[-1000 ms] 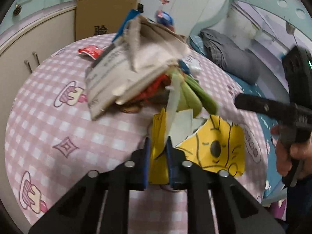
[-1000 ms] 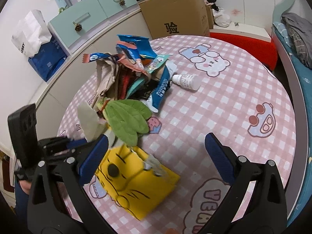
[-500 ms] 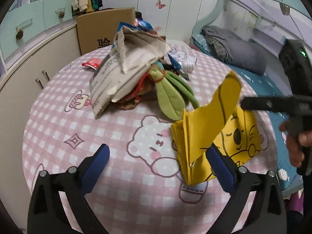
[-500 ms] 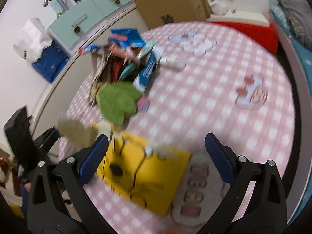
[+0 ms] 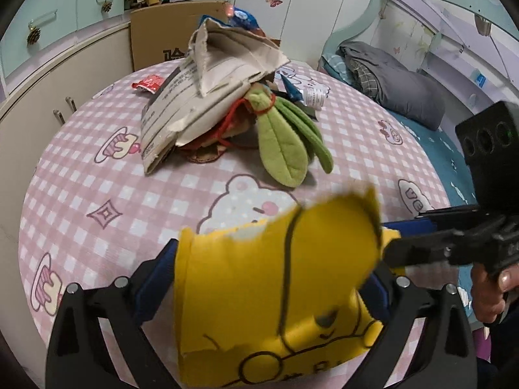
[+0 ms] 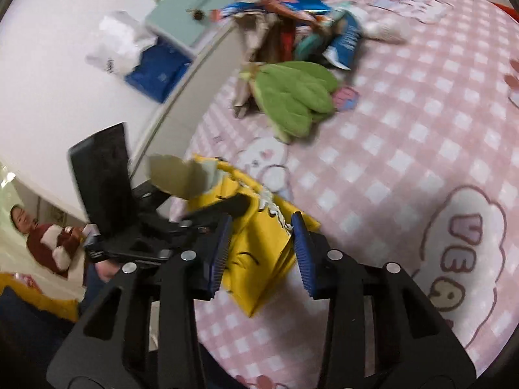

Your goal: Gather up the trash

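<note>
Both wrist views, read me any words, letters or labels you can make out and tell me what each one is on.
"VEA", pink outlined letters printed on the checked tablecloth, seen from the right wrist.
"R", a black letter low on the yellow paper bag; the rest is cut off.
Cardboard box: one black character, partly hidden, not readable.
Torn grey envelope: printed lines too small to read.
White bottle: label too small.
Blue wrappers: print blurred.

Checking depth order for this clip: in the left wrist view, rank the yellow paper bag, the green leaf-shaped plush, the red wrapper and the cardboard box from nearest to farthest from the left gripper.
1. yellow paper bag: between the open fingers of the left gripper.
2. green leaf-shaped plush: mid-table, right of the pile.
3. red wrapper: far left of the table.
4. cardboard box: beyond the table's far edge.
</note>
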{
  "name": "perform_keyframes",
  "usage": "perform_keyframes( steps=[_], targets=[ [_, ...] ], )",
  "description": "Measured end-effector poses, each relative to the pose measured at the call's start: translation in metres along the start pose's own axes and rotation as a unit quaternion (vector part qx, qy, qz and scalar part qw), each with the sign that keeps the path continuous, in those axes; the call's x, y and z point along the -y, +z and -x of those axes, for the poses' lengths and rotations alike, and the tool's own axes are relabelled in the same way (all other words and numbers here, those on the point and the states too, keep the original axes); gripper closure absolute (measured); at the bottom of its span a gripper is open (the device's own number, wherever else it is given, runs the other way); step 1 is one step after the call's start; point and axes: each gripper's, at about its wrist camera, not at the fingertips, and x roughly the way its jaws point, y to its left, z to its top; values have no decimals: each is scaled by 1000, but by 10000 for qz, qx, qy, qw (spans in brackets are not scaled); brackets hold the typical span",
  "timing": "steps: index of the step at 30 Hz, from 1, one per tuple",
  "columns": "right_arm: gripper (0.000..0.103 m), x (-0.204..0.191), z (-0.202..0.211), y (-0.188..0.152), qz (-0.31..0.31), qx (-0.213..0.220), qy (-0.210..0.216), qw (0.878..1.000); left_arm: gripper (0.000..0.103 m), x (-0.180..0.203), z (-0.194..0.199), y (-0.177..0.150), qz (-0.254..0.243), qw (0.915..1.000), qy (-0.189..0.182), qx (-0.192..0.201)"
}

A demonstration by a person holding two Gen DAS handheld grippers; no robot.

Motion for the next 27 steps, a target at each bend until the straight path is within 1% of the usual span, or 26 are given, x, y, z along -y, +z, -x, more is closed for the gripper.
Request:
perform_keyframes(
  steps=[2, 3, 6, 7, 8, 9, 10, 11, 13, 14, 16, 19, 21, 22, 24, 27],
  targets=[
    [60, 2, 8, -1, -44, 153, -39, 9999, 7, -6, 2, 0, 14, 10000, 28, 26],
    [60, 1, 10, -2, -2, 132, -42, 9999, 7, -7, 4, -2, 10, 10000, -14, 46],
    [59, -4, -2, -9, 217, -133, 60, 9997, 7, -9, 4, -7, 23, 10000, 17, 31],
    [63, -6, -4, -9, 238, -177, 157, 9994, 7, -10, 5, -7, 15, 10000, 31, 92],
    [74, -9, -8, -10, 272, -222, 245, 9991, 7, -10, 5, -8, 32, 9999, 32, 116],
    [76, -11, -13, -10, 308, -266, 319, 9987, 7, -11, 6, -9, 72, 9999, -1, 140],
    [84, -14, -17, -10, 323, -280, 438, 9981, 7, -12, 6, -9, 105, 9998, -26, 166],
    [88, -16, -20, -10, 329, -294, 560, 9975, 8, -13, 7, -9, 129, 9997, -51, 192],
    [89, -22, -29, -13, 397, -376, 822, 9951, 8, -16, 8, -9, 202, 9994, -117, 244],
    [93, -25, -31, -14, 429, -418, 877, 9943, 9, -18, 8, -9, 235, 9993, -135, 264],
    [95, -29, -34, -15, 507, -392, 702, 9955, 9, -19, 10, -8, 269, 9992, -63, 280],
    [97, -27, -17, -15, 447, -100, 650, 9968, 9, -16, 20, 2, 290, 9985, -188, 425],
    [97, -25, -3, -13, 472, 53, 580, 9972, 9, -1, 24, 15, 17, 9986, -137, 516],
    [98, -22, 6, -11, 466, 139, 470, 9977, 9, 8, 24, 21, -102, 9984, -92, 547],
    [98, -10, 24, -10, 357, 298, 224, 9987, 9, 19, 18, 32, -191, 9983, -32, 557],
    [98, 15, 52, -12, 90, 549, -114, 9984, 9, 27, 4, 49, 18, 9986, -64, 516]
  ],
)
